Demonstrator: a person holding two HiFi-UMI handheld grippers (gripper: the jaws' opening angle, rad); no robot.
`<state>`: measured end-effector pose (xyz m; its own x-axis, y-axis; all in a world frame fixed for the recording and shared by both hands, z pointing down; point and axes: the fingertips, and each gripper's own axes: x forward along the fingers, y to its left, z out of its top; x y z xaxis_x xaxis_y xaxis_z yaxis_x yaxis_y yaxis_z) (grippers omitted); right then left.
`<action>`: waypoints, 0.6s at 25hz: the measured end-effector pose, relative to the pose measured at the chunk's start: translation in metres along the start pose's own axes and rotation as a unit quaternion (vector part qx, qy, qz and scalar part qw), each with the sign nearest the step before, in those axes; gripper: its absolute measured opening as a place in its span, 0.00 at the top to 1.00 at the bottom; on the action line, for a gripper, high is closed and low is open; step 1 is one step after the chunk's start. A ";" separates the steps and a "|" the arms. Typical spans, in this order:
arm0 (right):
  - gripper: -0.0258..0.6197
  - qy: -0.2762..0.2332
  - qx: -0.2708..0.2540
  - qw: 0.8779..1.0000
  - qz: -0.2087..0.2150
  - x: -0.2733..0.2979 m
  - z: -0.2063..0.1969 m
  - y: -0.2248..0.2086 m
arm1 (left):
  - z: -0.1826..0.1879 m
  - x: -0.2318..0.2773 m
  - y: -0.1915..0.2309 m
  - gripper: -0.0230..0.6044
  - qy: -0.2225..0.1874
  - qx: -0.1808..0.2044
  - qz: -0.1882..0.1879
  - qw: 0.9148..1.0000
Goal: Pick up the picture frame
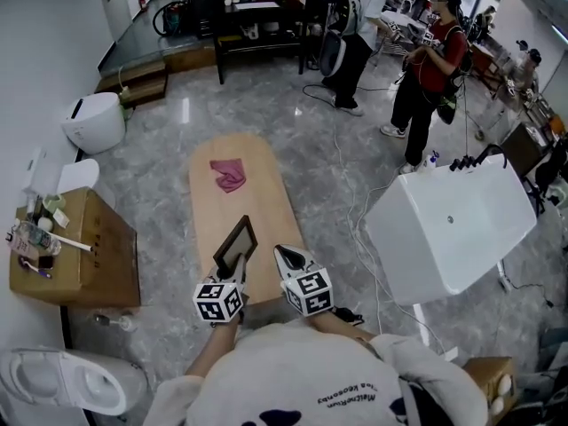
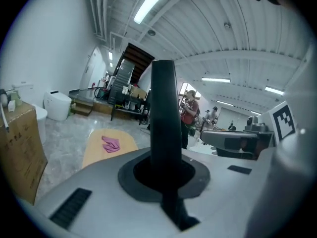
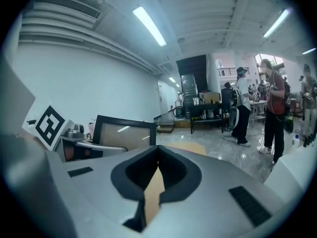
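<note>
The picture frame (image 1: 235,245) is dark-edged with a pale panel, and it hangs tilted above the near end of the wooden table (image 1: 257,202). My left gripper (image 1: 238,270) is shut on its lower edge. In the left gripper view the frame (image 2: 163,108) rises edge-on from between the jaws of the left gripper (image 2: 163,158). My right gripper (image 1: 289,258) is beside it on the right, shut with nothing in it. The right gripper view shows the right gripper (image 3: 157,150) with its tips touching, and the frame (image 3: 124,131) to its left.
A pink cloth (image 1: 229,175) lies on the table's far half. A white tub (image 1: 453,229) stands to the right and a cardboard box (image 1: 80,260) to the left. There are toilets at the left (image 1: 93,121) and the bottom left (image 1: 62,380). People (image 1: 426,69) stand at the back, and cables cross the floor.
</note>
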<state>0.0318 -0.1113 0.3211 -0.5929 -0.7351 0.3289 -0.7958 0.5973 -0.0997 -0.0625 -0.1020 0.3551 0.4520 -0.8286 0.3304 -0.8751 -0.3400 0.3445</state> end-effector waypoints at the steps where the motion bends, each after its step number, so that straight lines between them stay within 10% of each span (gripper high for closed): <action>1: 0.95 -0.011 -0.009 1.000 0.000 -0.003 0.007 0.002 | 0.006 -0.003 -0.003 0.94 -0.008 0.008 0.002 1.000; 15: 0.95 -0.119 -0.071 0.990 -0.029 -0.036 0.051 0.003 | 0.055 -0.029 -0.037 0.94 -0.096 0.104 0.023 0.990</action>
<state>0.0446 -0.0991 0.2606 -0.5724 -0.8141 0.0973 -0.8140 0.5786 0.0522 -0.0528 -0.0899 0.2840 0.3879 -0.9075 0.1614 -0.9194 -0.3685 0.1377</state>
